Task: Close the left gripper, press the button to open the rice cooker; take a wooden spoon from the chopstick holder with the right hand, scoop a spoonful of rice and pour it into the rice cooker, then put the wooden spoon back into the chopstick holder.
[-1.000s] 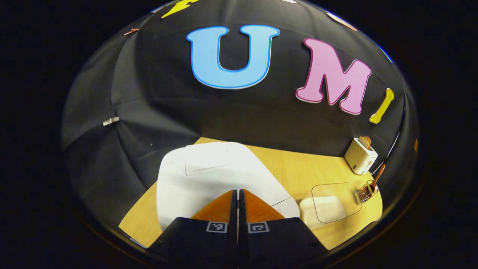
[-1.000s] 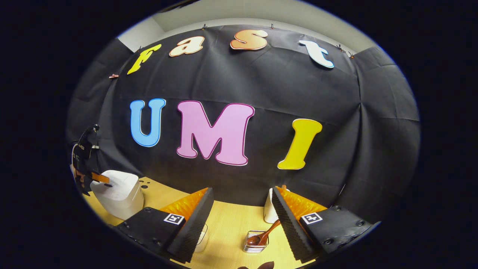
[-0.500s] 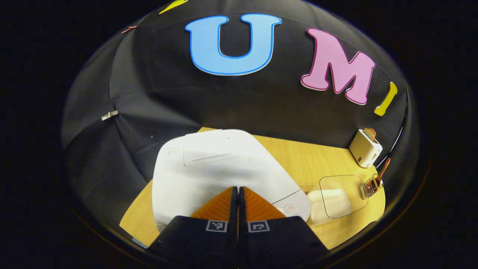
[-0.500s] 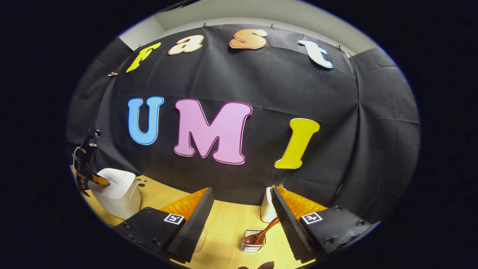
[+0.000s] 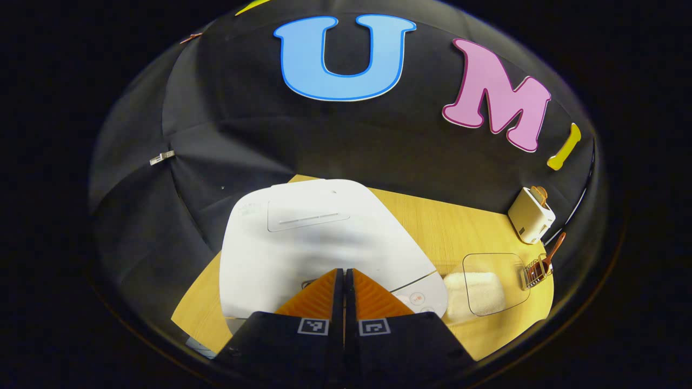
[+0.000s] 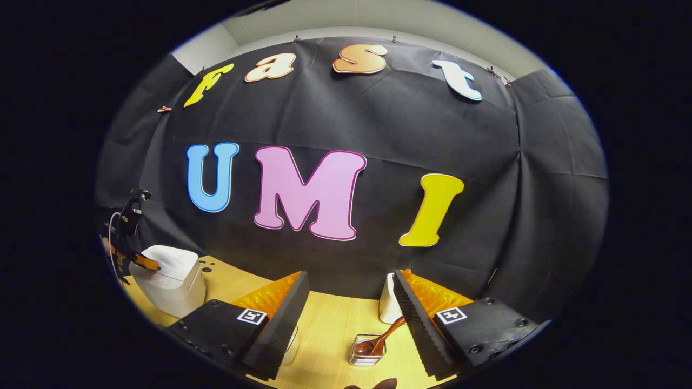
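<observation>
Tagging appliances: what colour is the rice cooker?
White, lid and body. The rice cooker shows best in the left gripper view.

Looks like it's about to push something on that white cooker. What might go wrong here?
The shut left hand-held gripper sits over the rice cooker lid, while the round buttons lie off to its side, so it may press bare lid. A hard push might also slide the cooker toward the clear rice container close beside it.

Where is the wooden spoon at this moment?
The wooden spoon stands in the chopstick holder on the table, between the right gripper's open fingers in the right gripper view, in front of the toaster.
</observation>
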A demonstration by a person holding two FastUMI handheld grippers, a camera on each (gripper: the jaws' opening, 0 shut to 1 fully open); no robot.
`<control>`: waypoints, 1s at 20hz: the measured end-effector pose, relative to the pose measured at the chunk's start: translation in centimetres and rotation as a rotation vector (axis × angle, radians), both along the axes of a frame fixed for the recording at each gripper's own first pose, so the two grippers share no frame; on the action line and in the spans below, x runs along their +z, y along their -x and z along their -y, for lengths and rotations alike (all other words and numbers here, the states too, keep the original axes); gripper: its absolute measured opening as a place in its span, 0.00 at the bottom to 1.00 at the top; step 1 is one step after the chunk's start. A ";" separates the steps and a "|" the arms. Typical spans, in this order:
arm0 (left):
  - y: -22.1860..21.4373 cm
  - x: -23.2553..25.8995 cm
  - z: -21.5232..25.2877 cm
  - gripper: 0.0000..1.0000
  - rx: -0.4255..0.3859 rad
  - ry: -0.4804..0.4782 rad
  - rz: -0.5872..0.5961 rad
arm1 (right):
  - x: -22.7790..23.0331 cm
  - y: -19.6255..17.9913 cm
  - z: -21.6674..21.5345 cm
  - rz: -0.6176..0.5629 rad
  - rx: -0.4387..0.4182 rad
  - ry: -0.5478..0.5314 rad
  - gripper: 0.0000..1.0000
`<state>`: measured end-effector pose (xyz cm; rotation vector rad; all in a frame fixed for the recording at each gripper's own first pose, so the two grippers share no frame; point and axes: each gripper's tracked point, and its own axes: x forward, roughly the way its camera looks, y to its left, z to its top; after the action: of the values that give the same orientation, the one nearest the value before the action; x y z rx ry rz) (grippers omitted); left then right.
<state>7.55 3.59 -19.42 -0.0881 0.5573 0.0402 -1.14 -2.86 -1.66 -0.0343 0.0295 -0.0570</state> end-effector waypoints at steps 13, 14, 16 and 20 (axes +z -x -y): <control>-4.0 14.1 -3.7 0.06 0.055 -0.039 0.357 | 0.6 1.0 0.0 -0.001 0.013 0.005 0.97; -4.4 14.8 -3.9 0.06 0.059 -0.051 0.381 | 0.6 1.1 0.1 -0.001 0.010 0.006 0.97; -4.9 16.3 -4.5 0.05 0.068 -0.076 0.425 | 0.6 1.2 0.3 -0.006 0.004 0.006 0.97; -5.2 18.9 -5.7 0.06 0.107 -0.098 0.512 | 0.9 1.3 0.6 -0.002 -0.009 0.004 0.97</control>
<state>12.74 9.27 -0.55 -0.0303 0.0385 0.1443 -2.49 -3.51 -0.76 -0.0378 0.0313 -0.0657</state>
